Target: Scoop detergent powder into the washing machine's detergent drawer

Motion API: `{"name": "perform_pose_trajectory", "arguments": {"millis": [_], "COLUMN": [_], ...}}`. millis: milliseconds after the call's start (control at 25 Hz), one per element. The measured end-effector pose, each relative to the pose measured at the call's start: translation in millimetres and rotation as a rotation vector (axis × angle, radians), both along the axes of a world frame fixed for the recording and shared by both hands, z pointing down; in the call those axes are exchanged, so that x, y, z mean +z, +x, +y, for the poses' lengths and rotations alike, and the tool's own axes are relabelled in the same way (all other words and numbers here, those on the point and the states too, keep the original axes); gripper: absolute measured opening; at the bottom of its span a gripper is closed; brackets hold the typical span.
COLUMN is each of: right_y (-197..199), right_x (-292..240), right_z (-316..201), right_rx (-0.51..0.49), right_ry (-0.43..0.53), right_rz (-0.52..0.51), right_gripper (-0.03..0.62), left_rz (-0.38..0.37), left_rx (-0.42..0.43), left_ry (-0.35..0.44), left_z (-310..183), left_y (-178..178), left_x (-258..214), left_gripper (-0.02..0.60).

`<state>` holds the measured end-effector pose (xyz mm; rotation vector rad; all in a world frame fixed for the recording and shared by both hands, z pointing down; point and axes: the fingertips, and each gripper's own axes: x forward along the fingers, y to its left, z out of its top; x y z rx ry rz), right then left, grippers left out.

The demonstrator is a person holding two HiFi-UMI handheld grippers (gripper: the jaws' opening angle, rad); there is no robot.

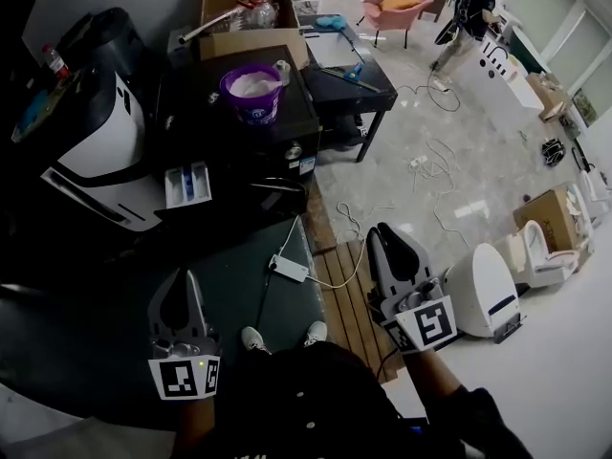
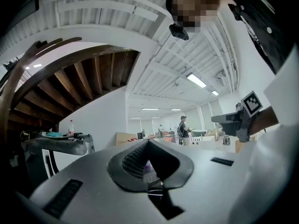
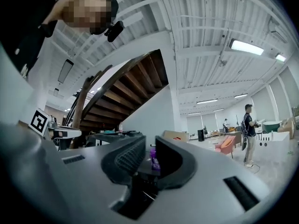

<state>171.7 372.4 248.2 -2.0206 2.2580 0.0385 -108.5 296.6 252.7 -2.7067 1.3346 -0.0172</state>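
Observation:
A purple tub of white powder stands on top of a black machine. In front of it, a white drawer with a blue part is pulled out. Both grippers are held low and near the person's body, far from the tub and drawer. My left gripper is shut and holds nothing. My right gripper is shut and holds nothing too. In the left gripper view the left gripper points level at the distant tub. In the right gripper view the right gripper also frames the tub.
A white and black machine stands left of the drawer. A cardboard box and a black table lie beyond. A power strip with cable lies on the dark mat. White toilets stand right; a person walks far off.

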Motion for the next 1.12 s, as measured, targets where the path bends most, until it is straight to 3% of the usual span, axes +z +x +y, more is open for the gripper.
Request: {"name": "perform_pose_trajectory", "arguments": {"millis": [80, 320, 560, 1120], "right_y": [15.5, 41.8, 49.9, 52.2], "right_x": [5.3, 17.6, 14.4, -9.5], "right_z": [-3.3, -9.8, -31.2, -141.8], "right_rx": [0.012, 0.007, -0.021, 0.015], "right_ry": [-0.006, -0.047, -0.030, 0.002], "right_rz": [-0.032, 0.001, 0.016, 0.011], "right_gripper": [0.266, 0.263, 0.261, 0.254], "left_rz": [-0.001, 0.010, -0.004, 0.048], "left_rx": [-0.020, -0.083, -0.086, 0.012], "left_ry": [0.000, 0.003, -0.020, 0.002], "left_z": [2.6, 8.2, -4.8, -128.0], "left_y": [8.7, 29.0, 41.2, 68.4], "left_x": [1.2, 3.3, 10.3, 4.8], "left_gripper": [0.015, 0.015, 0.015, 0.015]}}
